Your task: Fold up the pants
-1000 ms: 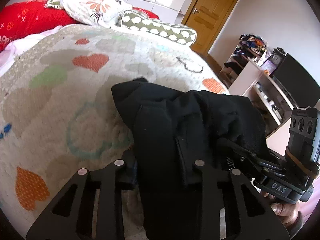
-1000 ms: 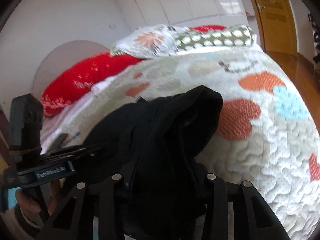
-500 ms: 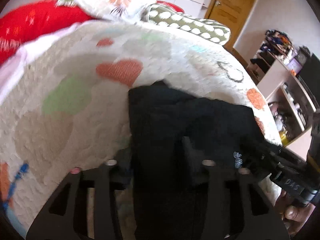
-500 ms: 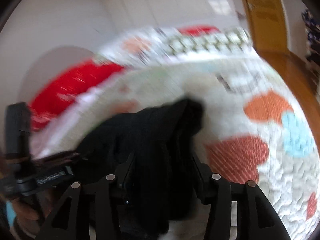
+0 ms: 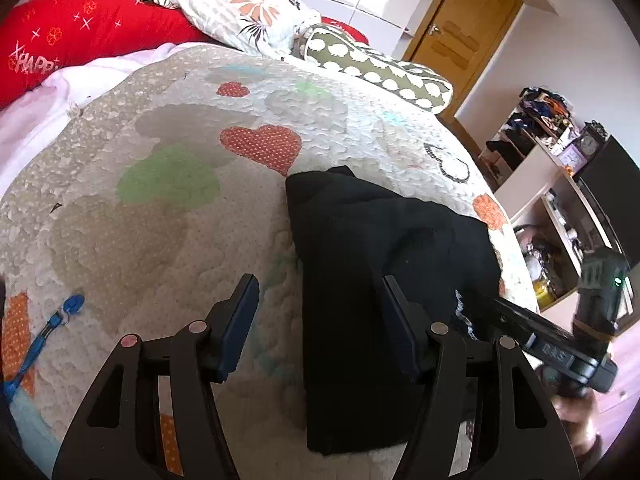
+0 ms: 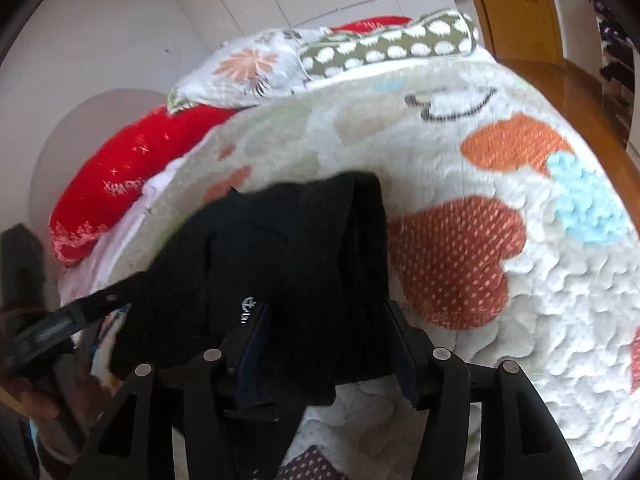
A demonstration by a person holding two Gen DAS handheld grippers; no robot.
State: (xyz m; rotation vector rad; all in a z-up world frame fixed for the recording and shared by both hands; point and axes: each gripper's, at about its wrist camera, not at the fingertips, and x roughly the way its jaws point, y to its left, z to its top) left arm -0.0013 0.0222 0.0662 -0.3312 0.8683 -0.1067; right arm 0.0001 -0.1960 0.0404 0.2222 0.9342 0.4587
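Pants (image 5: 372, 264) on quilt (image 5: 160, 208), pillows (image 5: 248, 8) behind, shelves (image 5: 560, 184) right

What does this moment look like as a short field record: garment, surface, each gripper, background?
garment: black pants, folded into a compact stack, lying on the bed
surface: quilted bedspread with heart patches
left gripper: open, fingers spread; the pants' left edge lies between them, not pinched
right gripper: open, fingers astride the near edge of the pants
background: red pillow, floral pillow, green dotted pillow, wooden door
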